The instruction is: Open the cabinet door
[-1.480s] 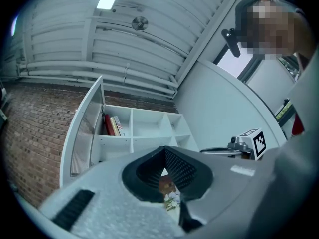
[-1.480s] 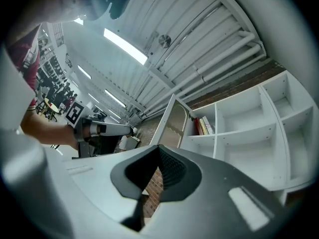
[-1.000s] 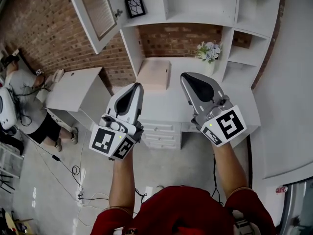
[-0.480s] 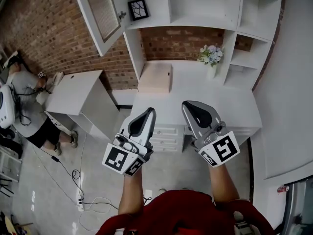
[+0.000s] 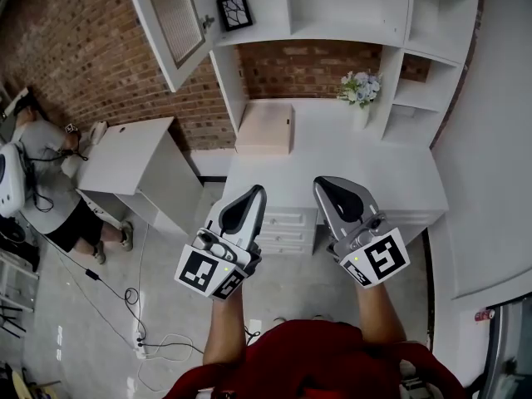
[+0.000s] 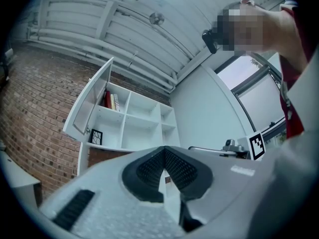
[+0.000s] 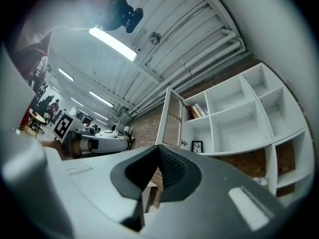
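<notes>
The white cabinet door (image 5: pixel 170 19) with a mesh panel stands swung open at the upper left of the white shelving unit (image 5: pixel 349 11). In the left gripper view the door (image 6: pixel 89 101) shows open, books behind it; in the right gripper view the door (image 7: pixel 172 118) also hangs open. My left gripper (image 5: pixel 252 192) is shut and holds nothing, low in front of the desk, far from the door. My right gripper (image 5: pixel 327 183) is beside it, also shut and empty. The jaws meet in both gripper views, left gripper (image 6: pixel 164 151) and right gripper (image 7: pixel 159 151).
A white desk (image 5: pixel 399 181) with drawers stands below the shelves, bearing a beige box (image 5: pixel 266 127) and a flower vase (image 5: pixel 359 90). A framed picture (image 5: pixel 234 11) sits on a shelf. A white side cabinet (image 5: pixel 133 152), a person (image 5: pixel 41 181) and floor cables (image 5: pixel 133 306) lie left.
Both grippers have sunk lower and drawn back from the shelves since a second ago, then stayed nearly still. The cabinet door remains open.
</notes>
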{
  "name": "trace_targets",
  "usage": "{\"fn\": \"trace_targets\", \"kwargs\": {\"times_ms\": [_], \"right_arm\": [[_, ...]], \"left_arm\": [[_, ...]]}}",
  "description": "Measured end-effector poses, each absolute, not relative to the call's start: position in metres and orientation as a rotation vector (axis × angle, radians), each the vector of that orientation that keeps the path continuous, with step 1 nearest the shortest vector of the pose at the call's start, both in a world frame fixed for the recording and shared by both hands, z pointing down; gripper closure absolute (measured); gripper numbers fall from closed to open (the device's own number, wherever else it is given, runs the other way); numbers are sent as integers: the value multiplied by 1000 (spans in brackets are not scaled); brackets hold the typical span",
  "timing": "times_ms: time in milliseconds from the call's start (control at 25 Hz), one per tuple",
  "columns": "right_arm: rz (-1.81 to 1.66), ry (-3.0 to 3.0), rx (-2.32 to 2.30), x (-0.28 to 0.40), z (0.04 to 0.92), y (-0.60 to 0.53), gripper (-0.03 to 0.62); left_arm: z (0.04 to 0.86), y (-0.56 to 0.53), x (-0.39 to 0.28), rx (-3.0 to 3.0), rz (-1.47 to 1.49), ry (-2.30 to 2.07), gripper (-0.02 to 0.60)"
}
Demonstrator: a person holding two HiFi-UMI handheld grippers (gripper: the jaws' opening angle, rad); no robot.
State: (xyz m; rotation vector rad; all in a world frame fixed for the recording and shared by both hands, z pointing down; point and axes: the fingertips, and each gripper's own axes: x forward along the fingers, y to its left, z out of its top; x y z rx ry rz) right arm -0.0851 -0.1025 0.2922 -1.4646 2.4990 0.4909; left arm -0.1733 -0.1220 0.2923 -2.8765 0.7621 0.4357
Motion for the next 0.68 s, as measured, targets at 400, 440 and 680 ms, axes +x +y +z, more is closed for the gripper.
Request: {"fn": "trace_targets", "kwargs": {"times_ms": [400,440,680], "right_arm": [[507,2491,-1473,-89,289,-100,582],[509,2491,-1472,-90,289,-101,582],[509,2492,-1472,-94,289,-104,582]], "left_arm": [[292,-122,-179,-2880,454,742,575],[292,-123,-180,-2879,457,743,575],[293,-125,-184,-2880,461,736,575]]}}
